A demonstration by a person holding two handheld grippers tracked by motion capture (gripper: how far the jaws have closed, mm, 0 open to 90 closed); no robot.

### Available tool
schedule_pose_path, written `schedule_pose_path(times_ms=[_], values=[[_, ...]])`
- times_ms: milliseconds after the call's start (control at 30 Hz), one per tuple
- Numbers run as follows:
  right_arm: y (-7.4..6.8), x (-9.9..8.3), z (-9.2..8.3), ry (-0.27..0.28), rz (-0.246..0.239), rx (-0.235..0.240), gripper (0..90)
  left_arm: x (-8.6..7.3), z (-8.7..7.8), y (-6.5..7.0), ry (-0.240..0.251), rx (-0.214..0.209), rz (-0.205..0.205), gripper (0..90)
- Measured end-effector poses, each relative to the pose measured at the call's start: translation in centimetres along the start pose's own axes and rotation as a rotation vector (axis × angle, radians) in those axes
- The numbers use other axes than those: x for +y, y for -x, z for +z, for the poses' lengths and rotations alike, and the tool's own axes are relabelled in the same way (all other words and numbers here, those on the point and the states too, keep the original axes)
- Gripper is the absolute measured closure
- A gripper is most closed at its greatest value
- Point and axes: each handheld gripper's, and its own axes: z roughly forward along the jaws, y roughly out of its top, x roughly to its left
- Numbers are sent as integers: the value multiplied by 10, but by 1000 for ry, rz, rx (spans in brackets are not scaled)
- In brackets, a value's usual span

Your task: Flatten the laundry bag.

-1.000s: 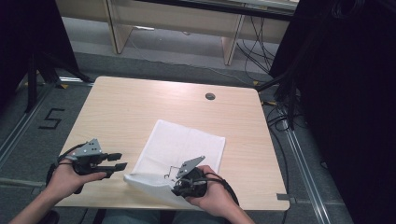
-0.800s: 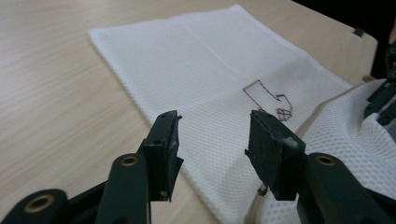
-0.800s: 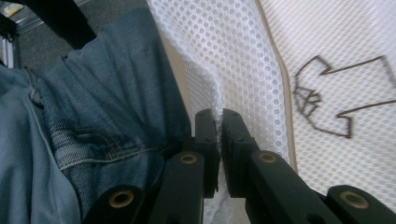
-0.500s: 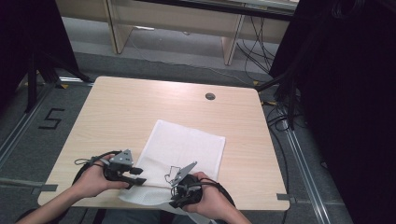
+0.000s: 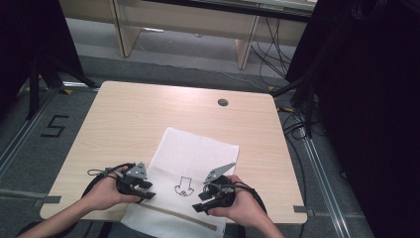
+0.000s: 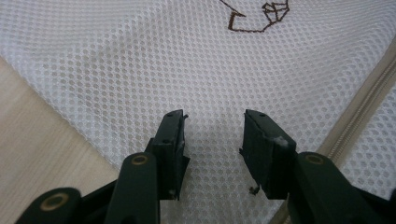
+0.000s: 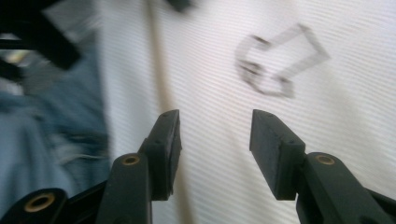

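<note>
A white mesh bag (image 5: 198, 158) lies flat on the wooden table (image 5: 148, 114), its near end hanging over the front edge. It bears a small brown embroidered figure (image 5: 185, 187) and a tan zipper (image 5: 173, 215). My left gripper (image 5: 147, 190) rests at the bag's left edge. Its jaws have just been closing and stand apart over the mesh (image 6: 140, 56), not pinching it. My right gripper (image 5: 198, 203) is near the bag's right front. Its jaws have just been opening and hold nothing, with the bag (image 7: 355, 140) and figure (image 7: 280, 60) blurred beyond them.
A round cable hole (image 5: 223, 102) sits near the table's far edge. Black stands and cables (image 5: 302, 99) crowd the floor to the right. Wooden furniture legs (image 5: 247, 44) stand behind the table. The person's blue trousers (image 7: 56, 140) lie below the bag's hanging end.
The left hand came rightward and down to the bag's left edge. The right gripper let go of the bag's raised near corner, and the bag now lies flat and drapes over the front edge.
</note>
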Motion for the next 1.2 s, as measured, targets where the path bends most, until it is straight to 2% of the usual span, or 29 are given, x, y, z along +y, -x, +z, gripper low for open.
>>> schedule_pose_path(times_ms=[33,67,100,133,167,200,233,300,333,367,400,433,467,500,533,633,667,700,733,767,833,867,900,933,1000,1067,1100,1133,1200], values=[[5,-3,-1,-14,10,-38,557,0,0,0,4,-1,-3,581],[8,-5,-2,-31,41,-63,575,-1,1,1,11,-2,-27,581],[13,-8,-3,-41,46,-94,614,-1,1,0,11,1,-29,580],[21,-13,-5,-69,84,-129,706,-1,1,0,14,-3,-31,578],[21,-13,-5,-69,84,-129,706,-1,1,0,14,-3,-31,578],[26,-18,-6,-109,108,-172,799,-2,1,0,14,-1,-28,578],[26,-18,-6,-109,108,-172,799,-2,1,0,14,-1,-28,579],[30,-22,-5,-140,124,-199,865,-2,1,1,20,1,-20,579],[33,-24,-3,-160,152,-206,900,-2,1,3,20,18,-16,581],[35,-25,-2,-167,146,-221,900,-2,1,3,20,18,-16,581],[35,-25,-1,-179,157,-225,900,-2,-1,1,-12,26,44,582],[37,-25,0,-180,150,-236,900,-2,-1,1,-12,26,44,582],[36,-24,1,-191,173,-242,900,-2,1,4,20,28,7,583],[36,-24,1,-191,173,-242,900,-2,1,4,20,28,7,584],[39,-23,5,-206,165,-262,900,-2,-1,0,-21,25,41,585],[41,-23,8,-229,158,-277,900,-2,-1,0,-20,26,44,587],[41,-23,10,-233,178,-272,900,-2,-1,0,-20,27,48,587],[44,-22,10,-231,168,-275,900,-2,-1,0,-19,27,49,589],[44,-22,10,-233,178,-280,900,-2,-1,0,-18,29,46,591],[44,-22,10,-239,199,-282,900,-2,1,2,16,27,7,592],[44,-21,11,-232,196,-278,900,-2,2,2,35,30,2,593],[45,-20,11,-245,207,-288,900,-2,0,-2,-15,31,41,593],[45,-20,11,-245,207,-288,900,-2,0,-2,-15,31,41,593],[48,-18,12,-231,181,-293,900,-1,0,-2,-13,41,36,592],[50,-15,13,-231,200,-301,900,0,0,-4,-8,44,31,592],[55,-13,14,-223,182,-316,900,2,1,-6,-17,54,41,591],[57,-11,15,-223,190,-322,900,2,2,-7,-17,56,25,591],[58,-9,14,-229,197,-327,900,4,1,-8,-22,62,39,590],[64,-5,15,-222,183,-341,900,5,3,-10,-19,66,21,591]])
